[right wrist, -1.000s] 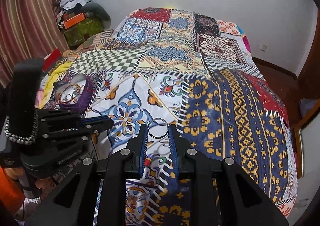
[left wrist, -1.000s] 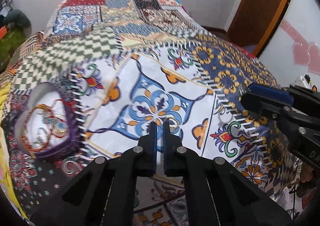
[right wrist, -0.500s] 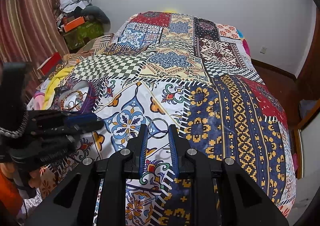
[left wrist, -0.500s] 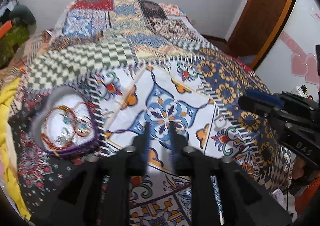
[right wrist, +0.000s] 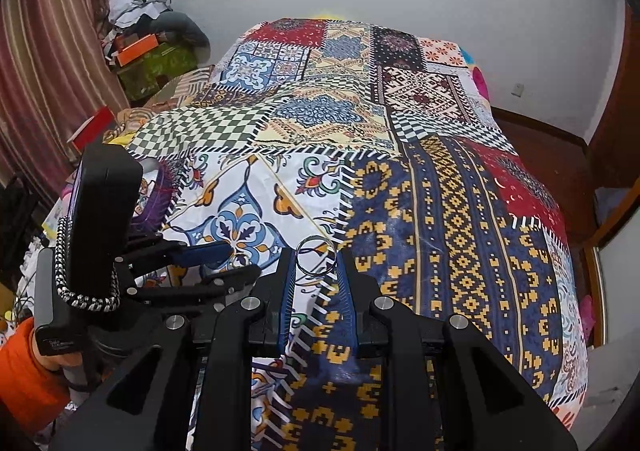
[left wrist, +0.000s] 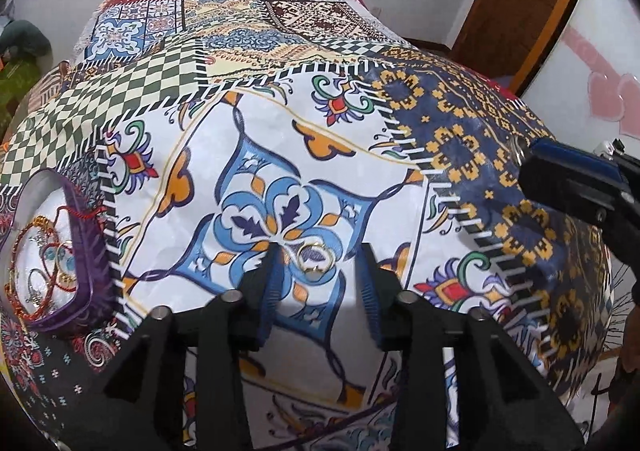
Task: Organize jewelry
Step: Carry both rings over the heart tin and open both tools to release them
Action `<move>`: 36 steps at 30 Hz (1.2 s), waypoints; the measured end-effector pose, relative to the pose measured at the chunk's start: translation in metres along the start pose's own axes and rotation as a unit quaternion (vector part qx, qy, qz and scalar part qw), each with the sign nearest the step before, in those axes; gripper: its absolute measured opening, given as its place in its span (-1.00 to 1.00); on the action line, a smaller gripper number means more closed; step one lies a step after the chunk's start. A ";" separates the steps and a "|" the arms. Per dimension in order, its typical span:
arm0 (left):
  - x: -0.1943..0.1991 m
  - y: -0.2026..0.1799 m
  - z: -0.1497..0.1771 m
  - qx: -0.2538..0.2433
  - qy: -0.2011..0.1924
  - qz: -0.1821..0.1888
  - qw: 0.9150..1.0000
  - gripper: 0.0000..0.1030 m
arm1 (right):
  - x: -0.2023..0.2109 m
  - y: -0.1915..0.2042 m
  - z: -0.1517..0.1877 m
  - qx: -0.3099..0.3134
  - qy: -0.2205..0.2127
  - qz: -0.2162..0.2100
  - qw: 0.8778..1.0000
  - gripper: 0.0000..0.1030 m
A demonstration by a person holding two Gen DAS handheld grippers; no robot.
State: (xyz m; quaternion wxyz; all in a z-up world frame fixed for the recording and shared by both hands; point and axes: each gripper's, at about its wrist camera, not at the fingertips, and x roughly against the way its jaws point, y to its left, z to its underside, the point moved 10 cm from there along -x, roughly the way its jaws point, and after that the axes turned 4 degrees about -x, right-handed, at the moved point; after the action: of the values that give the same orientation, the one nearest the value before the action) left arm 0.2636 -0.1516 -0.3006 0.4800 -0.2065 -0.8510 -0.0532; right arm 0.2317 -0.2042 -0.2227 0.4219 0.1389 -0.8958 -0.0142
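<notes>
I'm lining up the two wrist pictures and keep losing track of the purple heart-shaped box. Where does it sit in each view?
Left wrist view: the purple heart-shaped box sits at the left edge, open, with bracelets inside, left of the left gripper.
Right wrist view: only a sliver of its purple rim shows at mid-left, mostly hidden behind the left gripper's body.
Shared landmark: the blue flower medallion on the bedspread, right of the box.

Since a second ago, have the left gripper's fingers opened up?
Yes. The left gripper was shut; now its jaws stand apart either side of the gold ring on the bedspread.
</notes>
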 end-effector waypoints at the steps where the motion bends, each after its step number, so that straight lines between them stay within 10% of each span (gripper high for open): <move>1: -0.001 0.000 0.000 -0.002 -0.001 -0.005 1.000 -0.57 | -0.001 -0.001 0.000 -0.002 0.001 -0.001 1.000 -0.63; 19: 0.063 0.055 0.001 0.034 -0.058 -0.042 0.997 -0.67 | -0.009 0.036 -0.014 0.020 -0.003 -0.021 1.000 -0.63; 36: 0.164 0.145 -0.004 0.096 -0.168 -0.094 0.977 -0.67 | -0.024 0.137 -0.047 0.069 -0.023 -0.070 0.995 -0.63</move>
State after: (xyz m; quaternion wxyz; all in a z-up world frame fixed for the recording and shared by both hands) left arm 0.2514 0.0285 -0.1765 0.3403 -0.0845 -0.9363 0.0191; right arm 0.2497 -0.0620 -0.1905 0.3887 0.2296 -0.8922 0.0146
